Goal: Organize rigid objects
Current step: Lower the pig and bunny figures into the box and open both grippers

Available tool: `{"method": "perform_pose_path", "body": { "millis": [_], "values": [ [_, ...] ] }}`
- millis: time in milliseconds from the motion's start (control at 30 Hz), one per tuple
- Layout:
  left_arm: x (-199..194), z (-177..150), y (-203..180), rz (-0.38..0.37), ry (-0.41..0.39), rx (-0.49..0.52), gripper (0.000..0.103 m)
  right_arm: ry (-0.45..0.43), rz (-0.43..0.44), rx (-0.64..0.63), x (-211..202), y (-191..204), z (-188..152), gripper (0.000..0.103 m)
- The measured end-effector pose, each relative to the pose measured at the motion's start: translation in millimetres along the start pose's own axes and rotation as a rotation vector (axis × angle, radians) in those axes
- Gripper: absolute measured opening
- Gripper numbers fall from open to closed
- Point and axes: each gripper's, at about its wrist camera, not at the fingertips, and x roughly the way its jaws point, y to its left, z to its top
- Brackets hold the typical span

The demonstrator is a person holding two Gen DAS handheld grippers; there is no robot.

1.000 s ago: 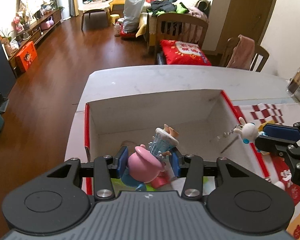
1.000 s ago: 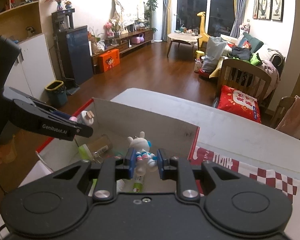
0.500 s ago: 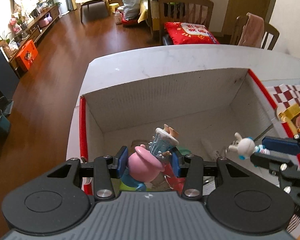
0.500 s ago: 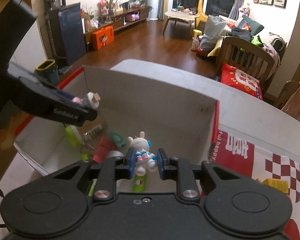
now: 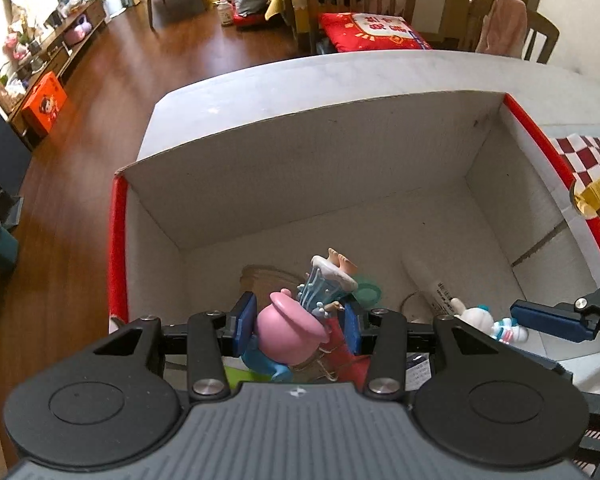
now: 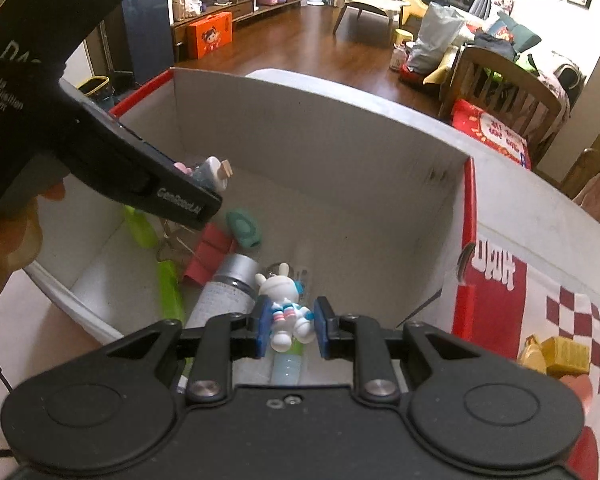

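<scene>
My left gripper (image 5: 298, 328) is shut on a pink and blue toy figure (image 5: 290, 330) and hangs low inside the red-edged cardboard box (image 5: 300, 152). In the right wrist view that same gripper (image 6: 204, 196) reaches in from the left with the figure (image 6: 212, 174) poking out past its tip. My right gripper (image 6: 290, 326) is shut on a small white rabbit figurine (image 6: 286, 304), held over the box's near right part. The rabbit (image 5: 480, 320) and the right gripper's blue pad (image 5: 552, 320) also show at the right of the left wrist view.
On the box floor lie a silver-capped can (image 6: 228, 292), green tubes (image 6: 170, 288), a red piece (image 6: 208, 256), a teal item (image 6: 244, 228) and a clear bottle (image 5: 424, 276). A red-and-white checked cloth (image 6: 556, 312) with gold wrapped pieces (image 6: 560, 356) lies right of the box. Chairs stand beyond the white table (image 5: 340, 76).
Both grippers have sunk from above the box rim down into the box, each still shut on its toy. The views tilted further down onto the box floor.
</scene>
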Motion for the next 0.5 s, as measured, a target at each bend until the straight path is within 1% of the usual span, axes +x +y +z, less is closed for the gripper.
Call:
{"method": "perform_pose_path", "body": {
  "millis": [133,200,300,400,500],
  "values": [
    [0,0,-4,0.002,0.005,0.010,0.043,0.013,0.009,0.023,2,-3,-1,0.023],
    [0,-1,-7,0.007,0.005,0.022,0.044,0.013,0.008,0.031,2,-5,-1,0.025],
    [0,1,-6,0.002,0.002,0.009,0.044,0.010,0.005,0.031,-1,-5,-1,0.026],
    [-1,1,-6,0.000,-0.001,0.004,0.044,0.000,0.005,0.042,-5,-6,-3,0.029],
    [-4,-1,-5,-0.005,-0.006,-0.003,0.045,-0.019,0.009,0.051,-9,-8,-4,0.035]
  ]
}}
